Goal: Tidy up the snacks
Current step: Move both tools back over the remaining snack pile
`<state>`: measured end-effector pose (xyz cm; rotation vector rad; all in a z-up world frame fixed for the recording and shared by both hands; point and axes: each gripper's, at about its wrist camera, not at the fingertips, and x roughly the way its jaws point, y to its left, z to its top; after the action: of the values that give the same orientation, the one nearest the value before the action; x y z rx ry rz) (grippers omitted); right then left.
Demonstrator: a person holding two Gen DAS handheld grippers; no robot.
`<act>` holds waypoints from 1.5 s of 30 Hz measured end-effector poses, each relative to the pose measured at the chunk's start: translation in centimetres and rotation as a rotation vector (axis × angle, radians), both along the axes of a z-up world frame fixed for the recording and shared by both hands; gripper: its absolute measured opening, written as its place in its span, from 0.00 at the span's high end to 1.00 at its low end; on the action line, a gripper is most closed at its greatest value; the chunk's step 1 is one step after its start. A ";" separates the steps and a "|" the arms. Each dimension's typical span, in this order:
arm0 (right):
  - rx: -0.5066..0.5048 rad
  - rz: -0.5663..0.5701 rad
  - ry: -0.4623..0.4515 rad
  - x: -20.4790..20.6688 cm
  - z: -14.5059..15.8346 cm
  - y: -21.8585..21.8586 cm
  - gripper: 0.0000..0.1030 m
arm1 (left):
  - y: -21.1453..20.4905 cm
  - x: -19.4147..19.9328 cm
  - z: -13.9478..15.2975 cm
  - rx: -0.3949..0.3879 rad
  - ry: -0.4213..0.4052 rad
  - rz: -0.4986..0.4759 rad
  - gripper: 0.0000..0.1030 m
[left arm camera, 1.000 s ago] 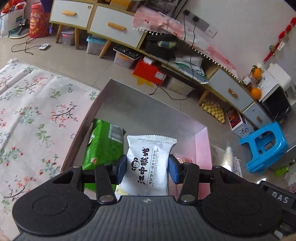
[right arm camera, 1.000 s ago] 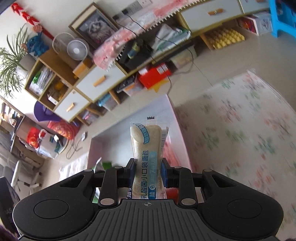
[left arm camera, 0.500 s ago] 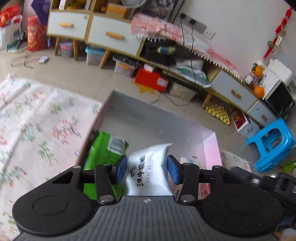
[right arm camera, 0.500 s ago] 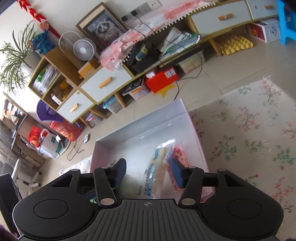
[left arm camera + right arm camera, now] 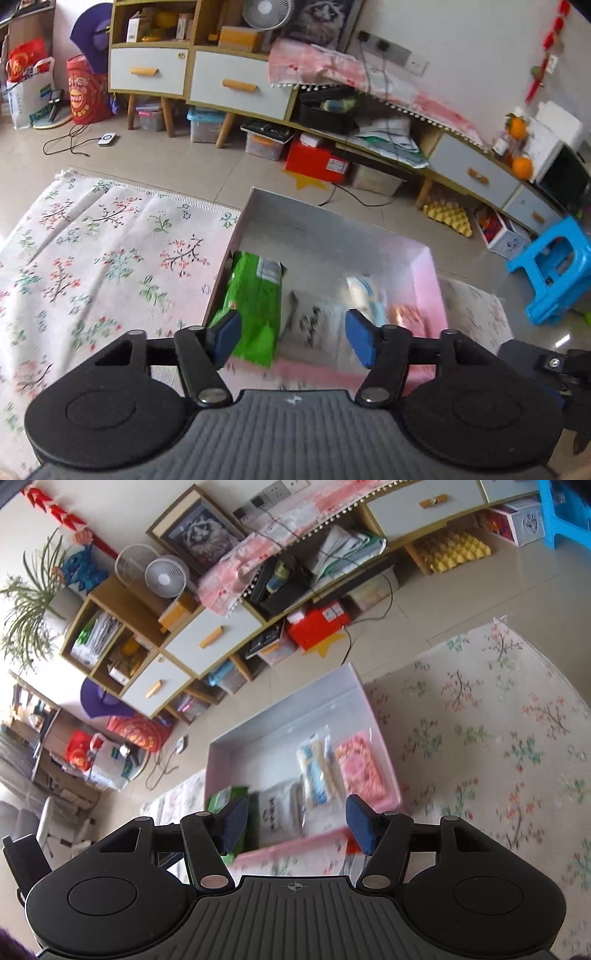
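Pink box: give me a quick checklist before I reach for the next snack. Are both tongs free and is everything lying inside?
1. Left tongs free: ok, jaws opening, nothing pressed between the pads.
2. Right tongs free: ok, jaws opening, nothing gripped.
3. White packet inside the pink box: ok, beside the green packet.
4. Bread packet inside: ok, next to the red packet.
5. All packets lying flat: cannot tell, the frames are blurred.
6. Room left in the box: ok, the far half of its floor is bare.
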<state>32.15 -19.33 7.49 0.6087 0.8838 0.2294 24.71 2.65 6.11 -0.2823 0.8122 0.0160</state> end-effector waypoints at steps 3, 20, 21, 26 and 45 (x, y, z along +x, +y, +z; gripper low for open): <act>-0.072 0.035 0.048 -2.6 1.3 0.6 0.36 | -0.1 -2.7 0.8 0.022 0.015 -0.006 0.37; -0.032 0.035 0.036 -12.1 0.0 -3.2 0.31 | -2.7 -8.9 -1.1 0.114 0.058 -0.166 0.16; -0.030 0.035 0.037 -12.2 -0.1 -3.4 0.31 | -2.7 -8.9 -1.4 0.116 0.064 -0.168 0.15; -0.065 0.046 0.043 -12.0 -1.0 -3.4 0.31 | -2.9 -8.5 -3.3 0.095 0.131 -0.189 0.15; -0.092 0.086 0.060 -11.4 -1.9 -2.4 0.31 | -3.9 -9.1 -6.8 0.132 0.188 -0.242 0.43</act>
<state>20.72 -21.77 5.56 0.4950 0.9746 0.2480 15.59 -1.23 -0.73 -0.0571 1.0238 -0.1319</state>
